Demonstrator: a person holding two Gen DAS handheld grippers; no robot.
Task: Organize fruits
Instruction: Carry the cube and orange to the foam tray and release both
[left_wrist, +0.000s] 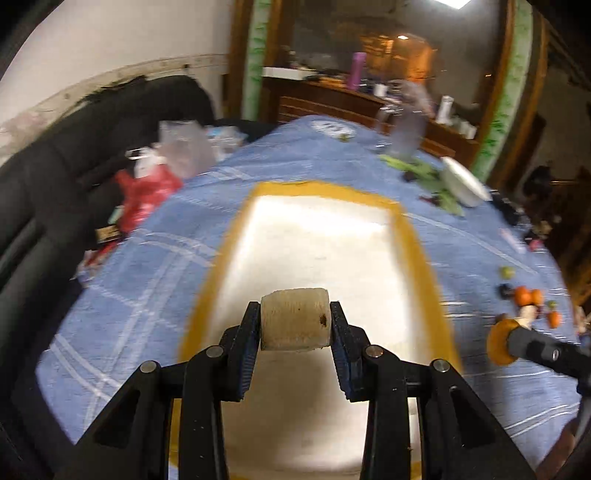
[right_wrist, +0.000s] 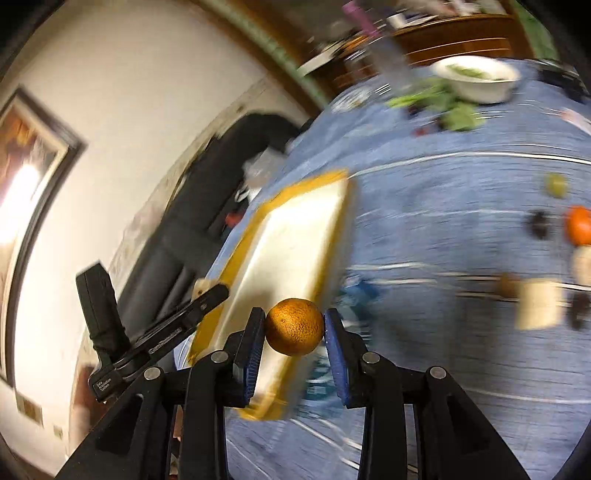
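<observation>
My left gripper (left_wrist: 295, 319) is shut on a pale banana chunk (left_wrist: 294, 319) and holds it over the white tray with a yellow rim (left_wrist: 413, 243). My right gripper (right_wrist: 294, 326) is shut on a small orange (right_wrist: 294, 326), hanging beside the near right edge of the same tray (right_wrist: 332, 184). In the left wrist view the right gripper (left_wrist: 502, 341) shows at the right with the orange (left_wrist: 498, 341) in it. In the right wrist view the left gripper (right_wrist: 207, 291) reaches over the tray from the left, holding its chunk (right_wrist: 201, 285). Loose fruit pieces (left_wrist: 528, 295) lie on the blue cloth at the right.
A blue checked cloth (left_wrist: 147, 295) covers the table. A white bowl (right_wrist: 476, 77) and green leaves (right_wrist: 458, 114) sit at the far end. Plastic bags (left_wrist: 155, 177) lie by a black sofa (left_wrist: 74, 166) on the left. More fruit pieces (right_wrist: 539, 306) lie to the right.
</observation>
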